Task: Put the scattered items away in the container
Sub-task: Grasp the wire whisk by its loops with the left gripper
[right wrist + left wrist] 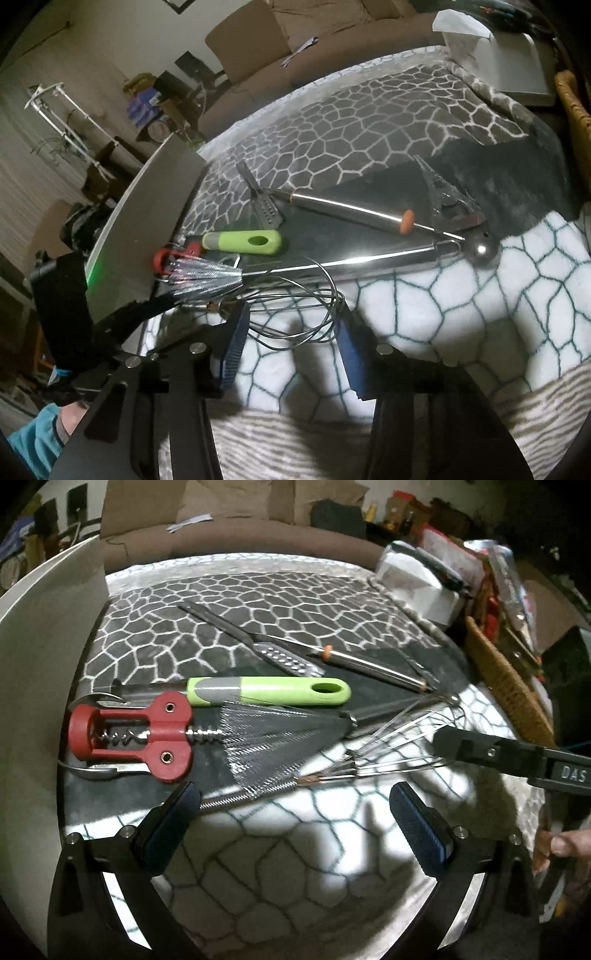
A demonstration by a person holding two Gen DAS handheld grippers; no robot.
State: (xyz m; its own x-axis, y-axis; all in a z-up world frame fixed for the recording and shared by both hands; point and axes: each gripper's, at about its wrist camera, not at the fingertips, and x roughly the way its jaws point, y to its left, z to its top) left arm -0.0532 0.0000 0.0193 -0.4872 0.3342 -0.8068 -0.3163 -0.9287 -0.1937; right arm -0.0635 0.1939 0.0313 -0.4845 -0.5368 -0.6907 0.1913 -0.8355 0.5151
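Observation:
A wire whisk (388,738) lies in front of my open left gripper (291,805), its coiled handle (229,801) near the left finger. Its loops (295,314) lie between the fingers of my open right gripper (291,350). A red corkscrew (136,734), a green-handled tool (269,690), a small grater (288,657) and a steel tool with an orange ring (373,664) lie scattered on the patterned blanket (280,590). The right gripper also shows in the left wrist view (454,744), over the whisk loops. A white container wall (44,664) stands at the left.
A steel ladle (406,254) and dark pliers (447,195) lie at the right. A white box (417,579) and a wicker basket (506,679) stand at the far right. A brown sofa (332,44) is behind the blanket.

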